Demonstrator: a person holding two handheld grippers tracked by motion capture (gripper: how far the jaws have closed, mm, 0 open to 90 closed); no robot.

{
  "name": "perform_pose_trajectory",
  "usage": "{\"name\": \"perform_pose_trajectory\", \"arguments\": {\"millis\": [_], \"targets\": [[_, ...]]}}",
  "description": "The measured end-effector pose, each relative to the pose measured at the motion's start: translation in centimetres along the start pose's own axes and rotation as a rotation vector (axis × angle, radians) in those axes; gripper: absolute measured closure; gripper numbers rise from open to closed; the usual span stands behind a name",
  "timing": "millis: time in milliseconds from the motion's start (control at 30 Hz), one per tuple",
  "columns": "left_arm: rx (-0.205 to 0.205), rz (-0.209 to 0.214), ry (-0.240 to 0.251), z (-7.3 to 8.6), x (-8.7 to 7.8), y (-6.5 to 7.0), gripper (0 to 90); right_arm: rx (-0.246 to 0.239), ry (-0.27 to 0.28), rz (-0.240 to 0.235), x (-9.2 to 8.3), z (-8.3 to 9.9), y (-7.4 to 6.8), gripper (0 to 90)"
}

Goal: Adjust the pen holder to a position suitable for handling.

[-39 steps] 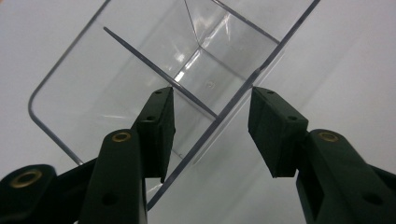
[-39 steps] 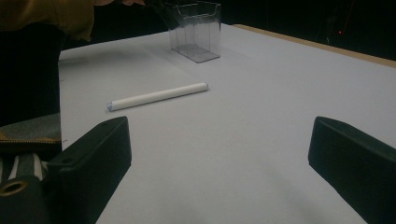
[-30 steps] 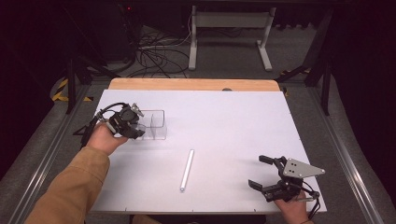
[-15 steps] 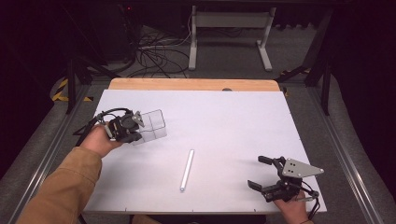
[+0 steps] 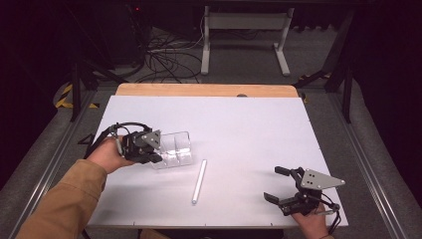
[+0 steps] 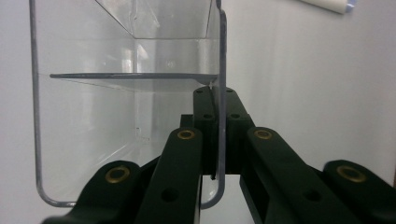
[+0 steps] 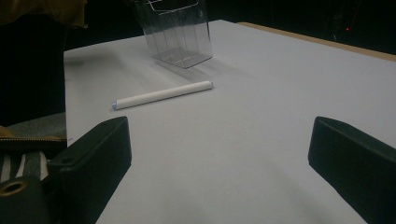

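Left gripper view: left tongs [image 6: 217, 140] pressed together on one wall of a clear plastic box [image 6: 130, 93], wall edge running straight up between the black jaws; jaws just closed onto that wall. Inner divider of the box seen level, just above the jaw tips. End of a white tube [image 6: 327, 5] at the top edge, on the desk [image 6: 317, 93] beyond.

High view: left tongs [image 5: 155, 152] at the left of the white desk [image 5: 239, 119], clamped on the near end of the clear plastic box [image 5: 174, 149], box tilted and raised off the surface at the gripped end. White tube [image 5: 199, 181] lying flat just right of the box, apart from it. Right tongs [image 5: 273, 184] spread wide, holding nothing, near the front right corner, well apart from tube and box.

Right gripper view: right tongs [image 7: 219, 154] spread, bare desk [image 7: 261, 93] between the jaws; white tube [image 7: 161, 94] and clear plastic box [image 7: 175, 28] farther off.
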State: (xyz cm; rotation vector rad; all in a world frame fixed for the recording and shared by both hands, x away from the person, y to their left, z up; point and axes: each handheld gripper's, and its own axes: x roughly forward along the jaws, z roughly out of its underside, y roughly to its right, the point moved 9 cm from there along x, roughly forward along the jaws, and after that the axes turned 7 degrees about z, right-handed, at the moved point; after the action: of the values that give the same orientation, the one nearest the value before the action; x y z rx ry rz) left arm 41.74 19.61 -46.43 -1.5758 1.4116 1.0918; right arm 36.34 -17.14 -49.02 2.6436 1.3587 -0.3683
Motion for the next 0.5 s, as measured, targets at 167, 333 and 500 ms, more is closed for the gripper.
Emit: {"name": "perform_pose_trajectory", "arguments": {"millis": [167,333,500], "targets": [[0.034,0.036,-0.035,-0.2,0.7,0.4,88.2,-0.003,-0.001,0.0,0.0,0.0,0.0,6.6],[0.063,0.059,-0.071,-0.2,1.1,0.6,88.2,-0.001,0.0,-0.003,0.0,0.0,0.0,6.6],[0.064,0.076,-0.086,-0.2,1.4,0.6,88.2,-0.001,0.001,-0.005,0.0,0.0,-0.1,6.6]]}}
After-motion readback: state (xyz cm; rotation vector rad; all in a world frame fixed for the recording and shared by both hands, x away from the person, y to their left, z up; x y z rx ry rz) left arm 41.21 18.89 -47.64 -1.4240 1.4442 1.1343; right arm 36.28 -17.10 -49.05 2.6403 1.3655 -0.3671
